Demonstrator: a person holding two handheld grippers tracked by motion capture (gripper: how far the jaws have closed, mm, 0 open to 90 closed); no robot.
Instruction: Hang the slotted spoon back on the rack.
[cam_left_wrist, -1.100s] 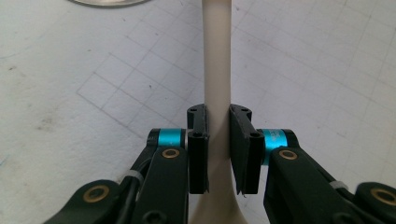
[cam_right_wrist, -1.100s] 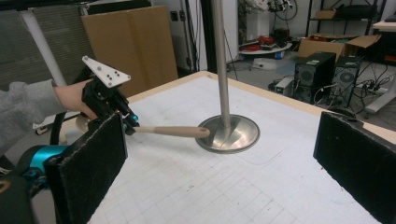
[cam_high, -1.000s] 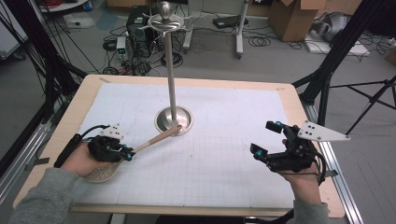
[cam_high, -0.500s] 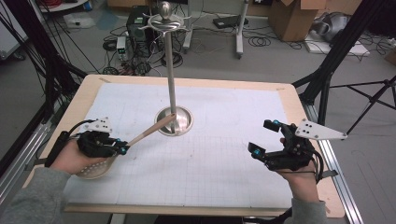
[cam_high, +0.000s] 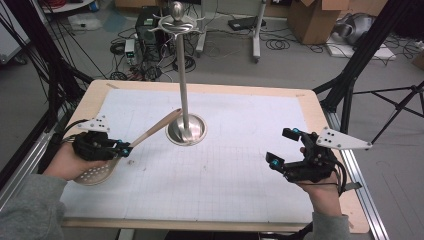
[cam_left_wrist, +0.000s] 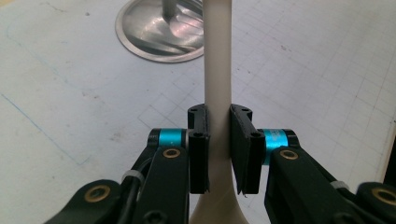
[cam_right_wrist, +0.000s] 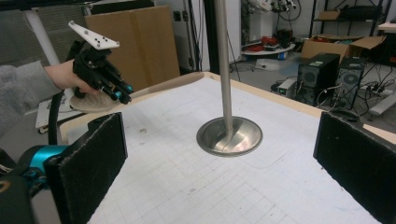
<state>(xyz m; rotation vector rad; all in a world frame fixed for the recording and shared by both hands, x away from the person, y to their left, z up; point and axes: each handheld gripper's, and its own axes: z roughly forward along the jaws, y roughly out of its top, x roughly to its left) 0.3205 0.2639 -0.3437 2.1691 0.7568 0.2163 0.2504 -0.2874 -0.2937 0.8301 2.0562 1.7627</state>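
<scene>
My left gripper (cam_high: 124, 148) is shut on the neck of a wooden slotted spoon (cam_high: 155, 128), held at the table's left. The spoon's perforated head (cam_high: 95, 172) lies under the hand, and its handle slants up to the right, ending beside the pole of a metal stand (cam_high: 183, 85). In the left gripper view the jaws clamp the handle (cam_left_wrist: 217, 60) from both sides, with the stand's round base (cam_left_wrist: 159, 32) ahead. The stand carries hooks (cam_high: 177, 22) at its top. My right gripper (cam_high: 281, 146) hovers open at the right with nothing between its pads (cam_right_wrist: 88, 163).
A white gridded mat (cam_high: 240, 175) covers the wooden table (cam_high: 310, 95). A black tripod (cam_high: 350, 95) stands off the right edge. Cardboard boxes (cam_high: 312, 17), computer cases (cam_right_wrist: 317, 74) and cables lie on the floor beyond the far edge.
My left gripper has drawn the spoon to the left and raised it, so the handle's tip has climbed from the stand's base up along the pole. The right gripper has stayed put.
</scene>
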